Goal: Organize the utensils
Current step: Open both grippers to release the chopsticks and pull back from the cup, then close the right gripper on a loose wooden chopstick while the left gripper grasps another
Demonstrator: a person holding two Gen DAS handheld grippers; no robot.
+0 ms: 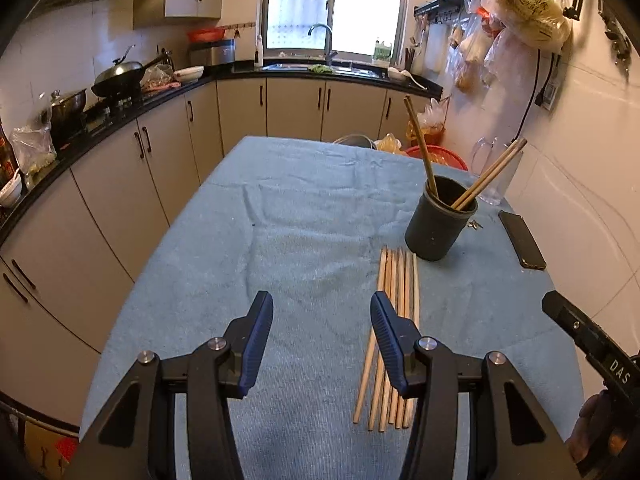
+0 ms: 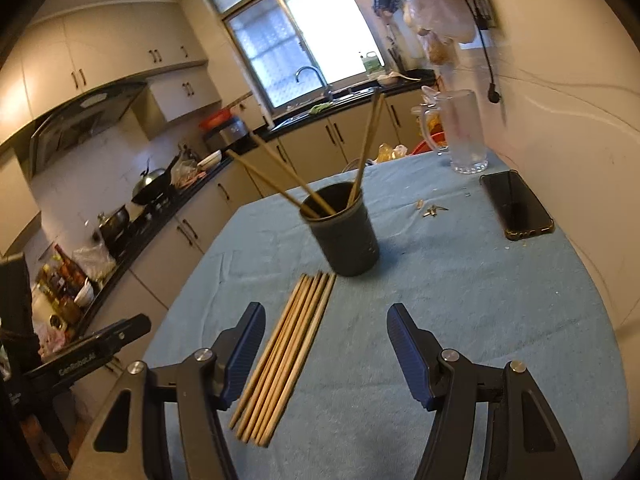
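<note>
Several wooden chopsticks lie side by side on the blue cloth, just in front of a dark round holder. The holder stands upright with a few chopsticks leaning in it. My left gripper is open and empty, its right finger over the loose bundle. In the right wrist view the bundle lies by the left finger of my right gripper, which is open and empty. The holder stands beyond it.
A black phone lies at the table's right edge near the wall. A clear glass jug stands at the far right corner. Small bits lie by the phone. Kitchen counters run along the left and back.
</note>
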